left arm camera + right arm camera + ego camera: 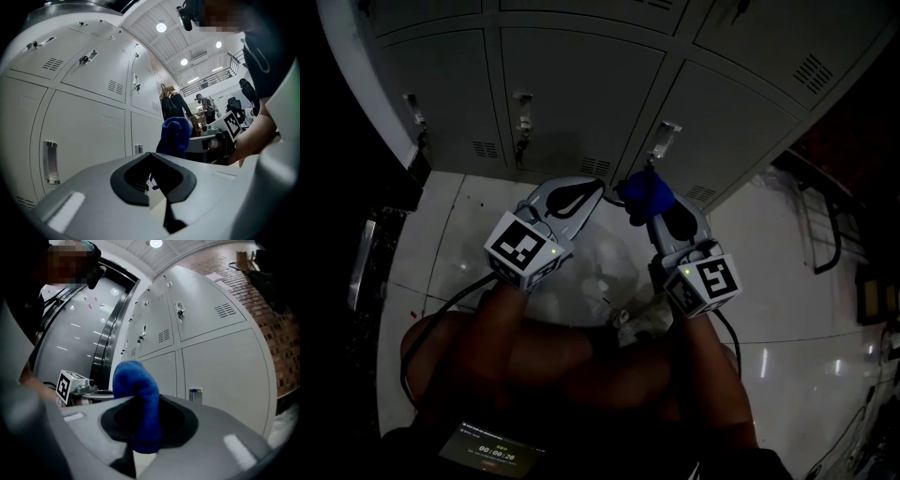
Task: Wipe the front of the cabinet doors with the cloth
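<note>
A blue cloth (648,191) is bunched up and clamped in my right gripper (637,210), which is shut on it just in front of the grey cabinet doors (581,94). In the right gripper view the cloth (139,399) sticks up out of the jaws, with a lower door (220,362) and its small handle (195,394) close behind. My left gripper (596,191) is beside it on the left, shut and empty. In the left gripper view the cloth (175,135) hangs just past the closed jaws, and the doors (84,136) stand to the left.
Door handles (665,141) (521,114) stick out from the lower doors. Glossy white floor (787,281) lies below. A dark metal frame (831,225) stands at the right. A brick wall (276,333) adjoins the cabinets. People (201,101) stand far off in the hall.
</note>
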Motion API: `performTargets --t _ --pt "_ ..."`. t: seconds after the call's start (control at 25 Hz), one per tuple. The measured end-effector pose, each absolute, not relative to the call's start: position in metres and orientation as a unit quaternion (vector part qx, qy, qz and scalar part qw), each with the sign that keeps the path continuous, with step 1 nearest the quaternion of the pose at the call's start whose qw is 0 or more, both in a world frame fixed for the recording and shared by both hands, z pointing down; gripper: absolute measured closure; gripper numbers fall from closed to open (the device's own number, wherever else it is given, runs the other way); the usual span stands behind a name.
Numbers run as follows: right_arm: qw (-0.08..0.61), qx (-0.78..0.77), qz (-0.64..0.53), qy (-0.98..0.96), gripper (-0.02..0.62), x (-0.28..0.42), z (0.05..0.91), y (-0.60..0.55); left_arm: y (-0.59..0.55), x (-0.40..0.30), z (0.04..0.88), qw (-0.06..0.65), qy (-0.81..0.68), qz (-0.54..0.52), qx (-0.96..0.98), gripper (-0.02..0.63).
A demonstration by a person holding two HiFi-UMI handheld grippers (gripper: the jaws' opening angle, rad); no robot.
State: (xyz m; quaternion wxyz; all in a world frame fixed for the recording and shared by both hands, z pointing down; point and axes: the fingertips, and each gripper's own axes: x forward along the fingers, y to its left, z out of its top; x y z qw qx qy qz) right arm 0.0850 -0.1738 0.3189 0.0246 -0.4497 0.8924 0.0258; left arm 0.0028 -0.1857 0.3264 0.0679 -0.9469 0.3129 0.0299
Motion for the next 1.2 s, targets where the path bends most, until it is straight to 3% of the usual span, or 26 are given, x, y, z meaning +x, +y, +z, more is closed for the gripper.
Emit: performTargets --t 1.2 --pt "0.035 -0.429 0.008 0.903 0.515 0.071 0.328 -0.181 -0.190 0.004 0.328 0.055 0.315 0.041 -0.946 0.601"
